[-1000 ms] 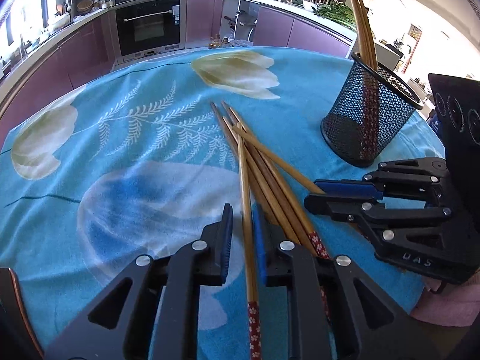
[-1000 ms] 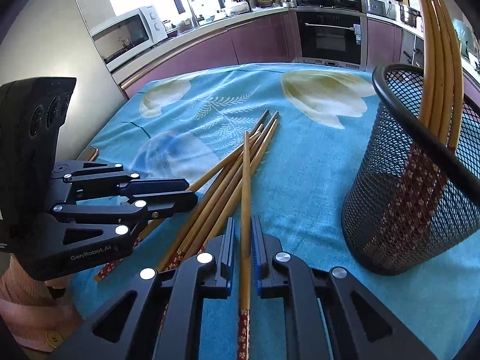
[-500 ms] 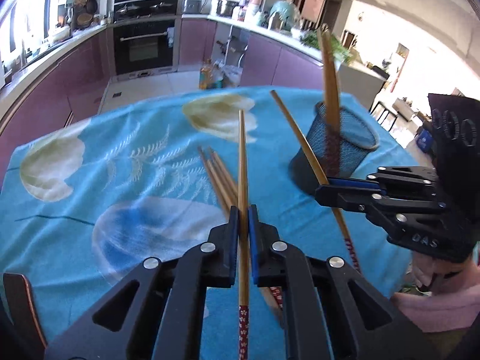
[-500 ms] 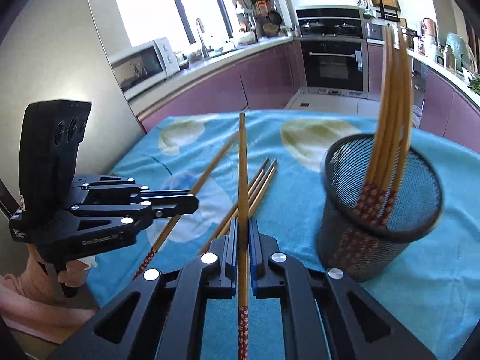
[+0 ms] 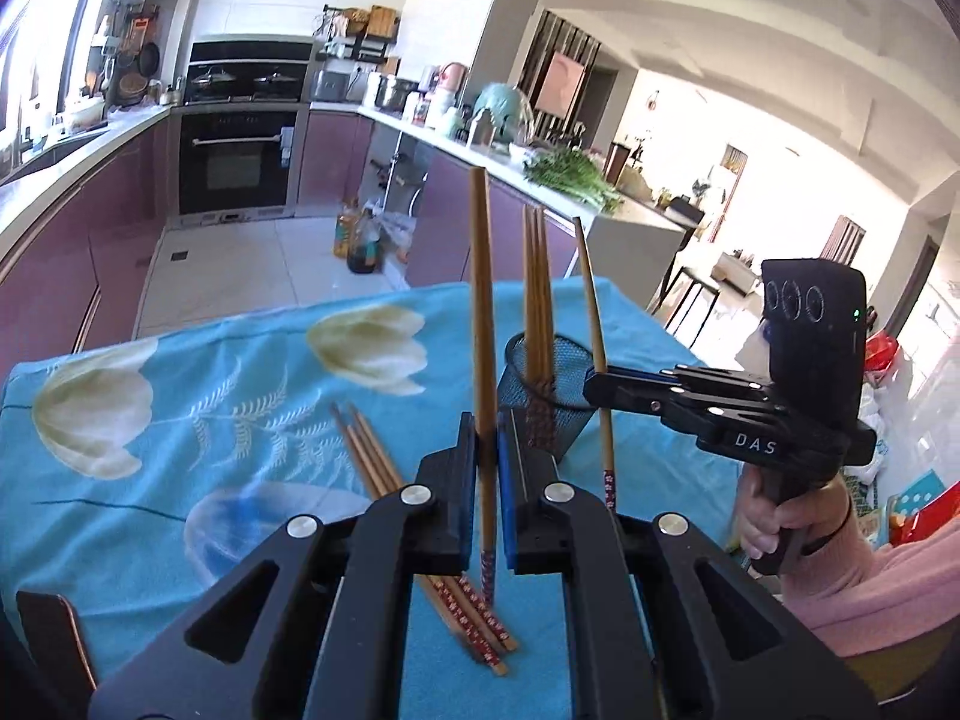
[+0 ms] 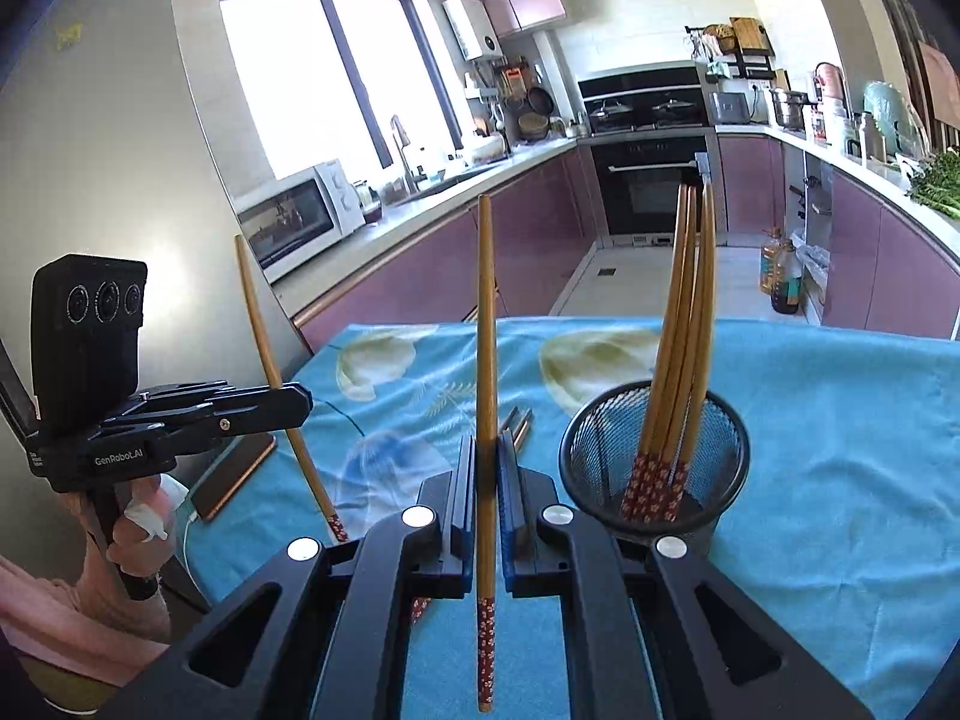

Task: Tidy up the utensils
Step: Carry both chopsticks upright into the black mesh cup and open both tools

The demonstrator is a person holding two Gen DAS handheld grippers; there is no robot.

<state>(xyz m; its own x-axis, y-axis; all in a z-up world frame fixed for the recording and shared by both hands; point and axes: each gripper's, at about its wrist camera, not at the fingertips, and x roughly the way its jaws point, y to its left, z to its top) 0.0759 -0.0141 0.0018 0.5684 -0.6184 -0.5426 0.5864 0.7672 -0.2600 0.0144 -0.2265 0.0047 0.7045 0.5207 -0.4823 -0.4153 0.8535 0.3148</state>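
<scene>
Lifted off the desk [image 5: 180, 372], both grippers' fingers [image 5: 465, 468] clamping one chopstick [image 5: 483, 360] each; now tipping patterned ends into cup [image 6: 720, 456].

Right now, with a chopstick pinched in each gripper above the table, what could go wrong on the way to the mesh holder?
1. Each gripper, left gripper and right gripper, pinches its chopstick at one narrow spot, so it may pivot or slip.
2. The mesh holder already holds leaning chopsticks; incoming ones could catch them or tip it.
3. Loose chopsticks lie near the left gripper and could get knocked.
</scene>
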